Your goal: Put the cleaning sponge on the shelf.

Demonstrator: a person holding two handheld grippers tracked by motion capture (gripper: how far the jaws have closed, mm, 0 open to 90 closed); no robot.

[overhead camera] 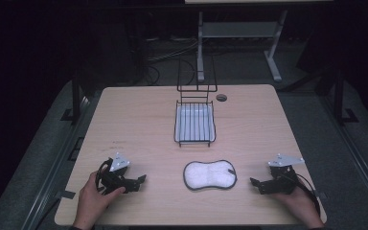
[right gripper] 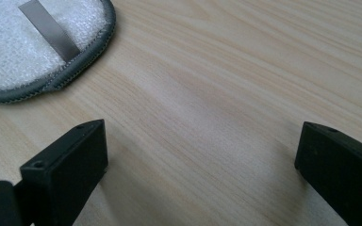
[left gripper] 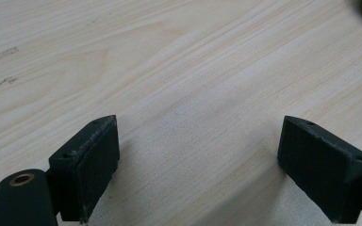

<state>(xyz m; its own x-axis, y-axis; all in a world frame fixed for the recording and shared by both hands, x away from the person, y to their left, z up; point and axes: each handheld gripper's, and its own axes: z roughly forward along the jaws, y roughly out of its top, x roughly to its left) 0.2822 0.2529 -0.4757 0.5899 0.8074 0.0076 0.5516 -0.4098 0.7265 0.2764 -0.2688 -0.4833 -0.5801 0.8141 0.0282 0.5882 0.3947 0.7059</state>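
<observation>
A white sponge pad with a grey rim (overhead camera: 209,175) lies flat on the wooden table (overhead camera: 139,124) near its front, between my two grippers. Its edge and a grey strap show at the upper left of the right gripper view (right gripper: 37,47). My left gripper (overhead camera: 141,180) rests at the front left, held by a hand, jaws pointing right toward the pad. It is open, with bare wood between its pads (left gripper: 92,165). My right gripper (overhead camera: 254,183) rests at the front right, pointing left at the pad, open and empty (right gripper: 200,169).
A black wire rack with a white tray (overhead camera: 195,123) in it stands at the table's middle back, its wire backrest upright. A round cable hole (overhead camera: 221,97) lies right of it. Beyond the table, a desk frame (overhead camera: 239,33) stands on the dark floor.
</observation>
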